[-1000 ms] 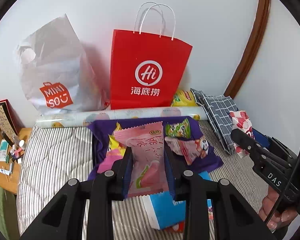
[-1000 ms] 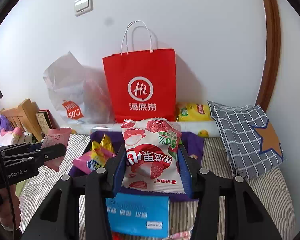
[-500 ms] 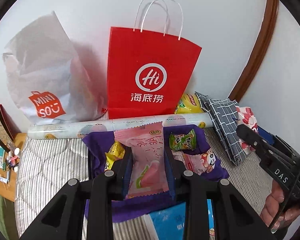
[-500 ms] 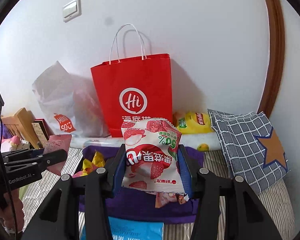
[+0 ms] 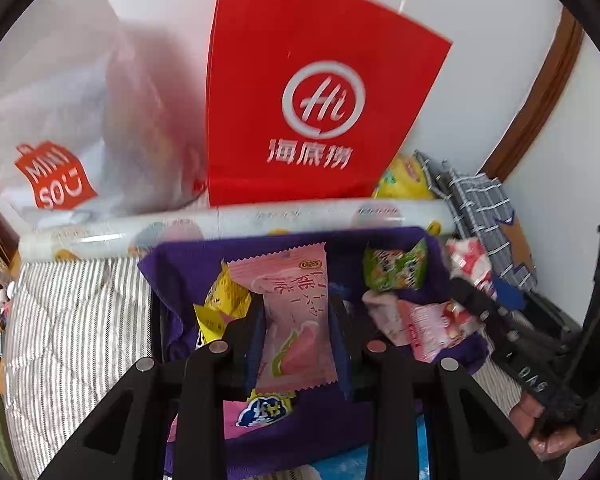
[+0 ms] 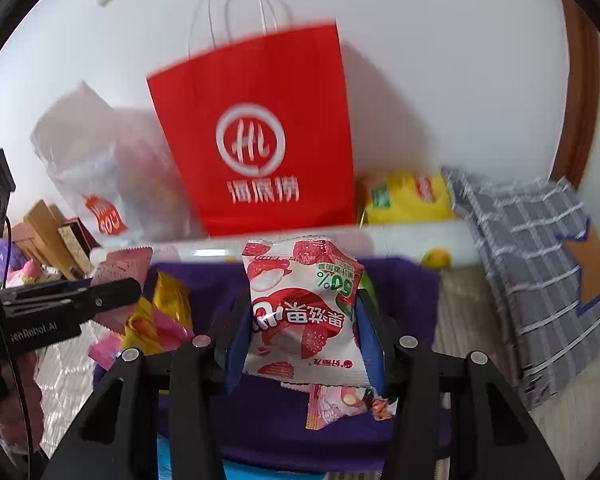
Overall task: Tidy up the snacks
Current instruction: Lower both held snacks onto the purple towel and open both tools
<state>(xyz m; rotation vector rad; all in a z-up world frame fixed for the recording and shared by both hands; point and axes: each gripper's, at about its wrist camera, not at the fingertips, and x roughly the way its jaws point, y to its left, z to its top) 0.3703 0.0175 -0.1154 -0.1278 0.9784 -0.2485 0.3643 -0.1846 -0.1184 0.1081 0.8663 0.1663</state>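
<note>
Two packets held, both over the purple bin

Both grippers carry a snack, so the step in hand looks like the transport/drop phase of sorting. Left gripper (image 5: pixel 296 320) is closed on a pale pink plastic packet with a peach picture (image 5: pixel 296 320), held upright between the pads, w/ the packet sitting above the purple fabric-lined bin (image 5: pixel 188 264). Right gripper (image 6: pixel 304 320) is clamped on a white-and-red strawberry snack packet (image 6: pixel 304 312) (print reads upside down), also over the bin's interior.

Already lying in the bin: a small green wrapped candy (image 5: pixel 394 270), a yellow foil wrapper (image 5: pixel 220 308) and a pink-and-white crumpled packet (image 5: pixel 416 328). Behind the bin lies a long printed roll (image 5: pixel 236 224), then a tall red paper bag with white rope handles (image 5: pixel 300 92) against the wall, approx. centred in both views; a translucent white plastic shopping bag (image 5: pixel 60 120) is to its left.

Next move, as I judge it: lower each packet closer to the bin floor, then open the jaws. Dropping from height risks a packet landing on the rim. Whether the red bag is the real destination I cannot tell.
</note>
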